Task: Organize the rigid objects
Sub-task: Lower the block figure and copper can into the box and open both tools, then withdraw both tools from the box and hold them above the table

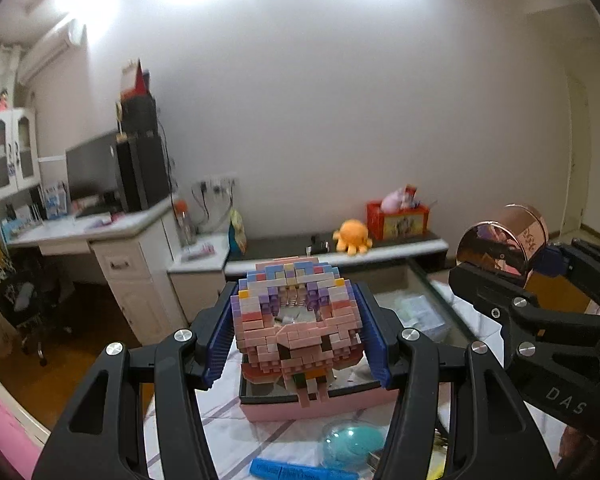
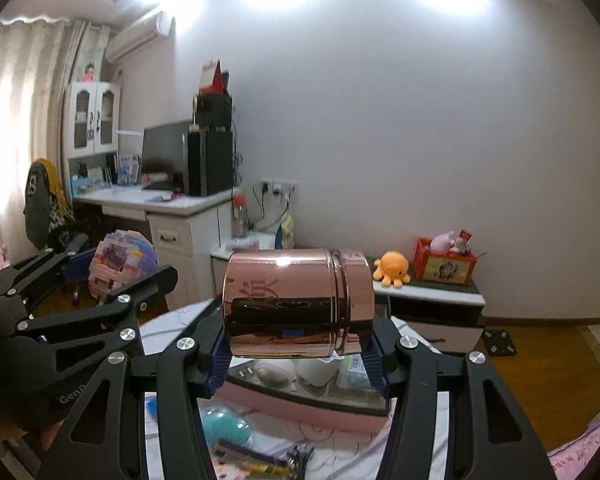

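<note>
My left gripper is shut on a pink and purple brick-built figure, its blue pads pressing both sides. The figure hangs over a pink box with a dark inner rim. My right gripper is shut on a shiny rose-gold tin lying on its side, lid end to the right. The same tin shows at the right of the left wrist view, and the figure with the left gripper shows at the left of the right wrist view. The pink box lies below the tin.
A teal egg-shaped thing in a clear shell and a blue packet lie on the pale cloth in front of the box. A glass-topped table stands behind. An orange plush octopus and a red box sit on a low cabinet.
</note>
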{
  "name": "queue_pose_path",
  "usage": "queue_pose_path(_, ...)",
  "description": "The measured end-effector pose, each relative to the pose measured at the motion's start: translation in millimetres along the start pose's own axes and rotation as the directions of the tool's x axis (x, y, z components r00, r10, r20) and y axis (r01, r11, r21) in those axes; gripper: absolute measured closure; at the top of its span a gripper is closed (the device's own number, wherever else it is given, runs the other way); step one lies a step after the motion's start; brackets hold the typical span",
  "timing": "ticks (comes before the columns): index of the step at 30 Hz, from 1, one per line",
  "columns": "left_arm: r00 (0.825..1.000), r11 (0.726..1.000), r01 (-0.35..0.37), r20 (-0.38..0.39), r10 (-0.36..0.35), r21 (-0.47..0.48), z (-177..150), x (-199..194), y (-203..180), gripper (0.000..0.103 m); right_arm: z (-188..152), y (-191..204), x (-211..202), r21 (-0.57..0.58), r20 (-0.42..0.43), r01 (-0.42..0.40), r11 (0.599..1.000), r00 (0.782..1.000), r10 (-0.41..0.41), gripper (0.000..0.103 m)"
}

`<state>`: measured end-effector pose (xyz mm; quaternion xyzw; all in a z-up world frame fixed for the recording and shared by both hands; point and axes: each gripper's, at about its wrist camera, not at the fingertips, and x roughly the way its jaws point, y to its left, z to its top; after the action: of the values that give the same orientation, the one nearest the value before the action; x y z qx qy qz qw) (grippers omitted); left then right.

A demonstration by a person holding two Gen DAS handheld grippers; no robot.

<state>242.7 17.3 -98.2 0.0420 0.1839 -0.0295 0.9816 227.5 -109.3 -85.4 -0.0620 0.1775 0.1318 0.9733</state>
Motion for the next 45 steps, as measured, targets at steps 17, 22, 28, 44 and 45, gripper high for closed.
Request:
queue_pose_path(17,0.942,0.999,-0.036,-0.334,0.037,0.010,-46,162,18,0.045,-44,3,151,-0.109,-0.351,-0.023,0.994,0.936,-0.017,0.047)
queue_pose_path(22,0.947,0.996,-0.088,-0.309,0.089,0.018,-45,160,22,0.024,-44,-1,150,-0.101,-0.338,-0.023,0.995,0.941,-0.012,0.047)
queue_pose_path(28,0.962,0.995,-0.079,-0.265,0.060,-0.065,-36,132,40,0.010,-29,-8,135,-0.069,-0.273,-0.006,0.998,0.962,-0.013,0.023)
queue_pose_path(44,0.998,0.996,-0.067,0.002,0.067,-0.058,-16,-50,23,0.000,-8,-10,-29,0.021,-0.022,0.019,1.000,1.000,-0.019,0.015)
queue_pose_path(45,0.998,0.996,-0.065,0.017,0.066,-0.058,-17,-61,22,0.000,-10,-9,-47,0.034,0.006,0.025,0.999,1.000,-0.026,0.008)
